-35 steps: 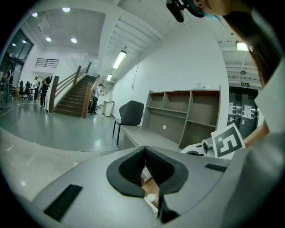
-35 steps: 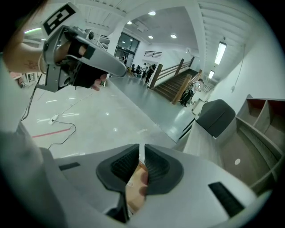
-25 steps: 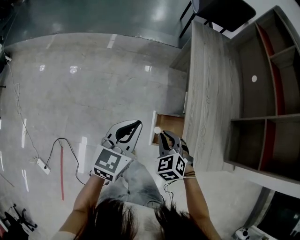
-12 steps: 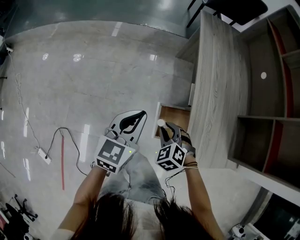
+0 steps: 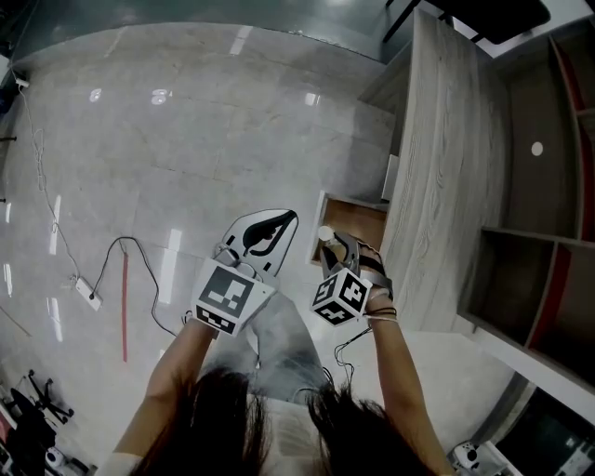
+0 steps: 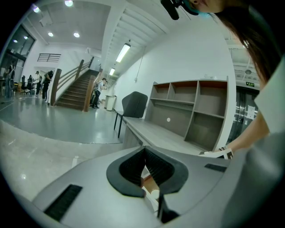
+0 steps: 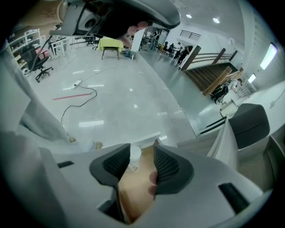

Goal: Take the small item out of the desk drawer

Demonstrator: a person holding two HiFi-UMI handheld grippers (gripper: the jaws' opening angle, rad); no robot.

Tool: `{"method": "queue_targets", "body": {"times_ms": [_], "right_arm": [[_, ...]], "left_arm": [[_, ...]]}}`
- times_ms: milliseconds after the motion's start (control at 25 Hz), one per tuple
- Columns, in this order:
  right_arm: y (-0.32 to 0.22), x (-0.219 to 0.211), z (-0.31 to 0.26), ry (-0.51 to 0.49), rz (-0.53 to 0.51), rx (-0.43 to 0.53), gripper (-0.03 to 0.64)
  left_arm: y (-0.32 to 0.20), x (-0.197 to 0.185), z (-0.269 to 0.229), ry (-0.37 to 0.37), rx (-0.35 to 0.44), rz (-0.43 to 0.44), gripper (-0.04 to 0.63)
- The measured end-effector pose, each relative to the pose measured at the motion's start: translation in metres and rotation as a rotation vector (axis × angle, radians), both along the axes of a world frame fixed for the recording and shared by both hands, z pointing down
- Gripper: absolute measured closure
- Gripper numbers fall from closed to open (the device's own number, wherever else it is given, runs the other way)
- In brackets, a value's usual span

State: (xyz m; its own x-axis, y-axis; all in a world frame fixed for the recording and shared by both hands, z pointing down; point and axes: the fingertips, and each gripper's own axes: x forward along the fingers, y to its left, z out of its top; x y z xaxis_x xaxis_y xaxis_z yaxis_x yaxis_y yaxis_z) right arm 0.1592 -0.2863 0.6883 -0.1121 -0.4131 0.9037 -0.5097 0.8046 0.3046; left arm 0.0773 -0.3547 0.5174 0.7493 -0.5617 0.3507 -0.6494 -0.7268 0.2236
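The desk drawer [image 5: 361,221] stands pulled out from the grey wooden desk [image 5: 446,167], showing its brown bottom. A small white round-topped item [image 5: 325,234] lies near the drawer's white front. My right gripper [image 5: 337,247] points steeply down over the drawer. Its jaws have just been opening and now stand apart. In the right gripper view the item [image 7: 133,154] shows between the tips, close to the left pad [image 7: 116,164], with no pad pressing on it. My left gripper [image 5: 277,225] hovers over the floor left of the drawer, its tips [image 6: 143,150] meeting with nothing between them.
A shelf unit [image 5: 548,186] stands on the desk's far side and a dark chair [image 5: 493,14] beyond its end. On the tiled floor to the left lie a black cable with a power strip [image 5: 86,292] and a red strip [image 5: 124,311].
Both grippers have sunk, the right one more, down toward the drawer. The right gripper's jaws have gone from shut to apart. The left gripper's jaws look the same.
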Motion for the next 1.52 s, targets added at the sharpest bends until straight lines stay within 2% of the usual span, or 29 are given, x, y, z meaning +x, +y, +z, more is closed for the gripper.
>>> {"method": "queue_targets", "body": {"times_ms": [40,1000,1520], "right_arm": [[0.0,0.001,0.004,0.004,-0.005,-0.008,0.453],[-0.003,0.009,0.087,0.143,-0.114,-0.145,0.428],[-0.005,0.014,0.126,0.193,-0.113,-0.223,0.417]], "left_arm": [[0.0,0.0,0.002,-0.001,-0.003,-0.001,0.58],[-0.012,0.004,0.05,-0.009,-0.07,-0.01,0.58],[-0.016,0.006,0.072,0.0,-0.106,-0.002,0.58]]}}
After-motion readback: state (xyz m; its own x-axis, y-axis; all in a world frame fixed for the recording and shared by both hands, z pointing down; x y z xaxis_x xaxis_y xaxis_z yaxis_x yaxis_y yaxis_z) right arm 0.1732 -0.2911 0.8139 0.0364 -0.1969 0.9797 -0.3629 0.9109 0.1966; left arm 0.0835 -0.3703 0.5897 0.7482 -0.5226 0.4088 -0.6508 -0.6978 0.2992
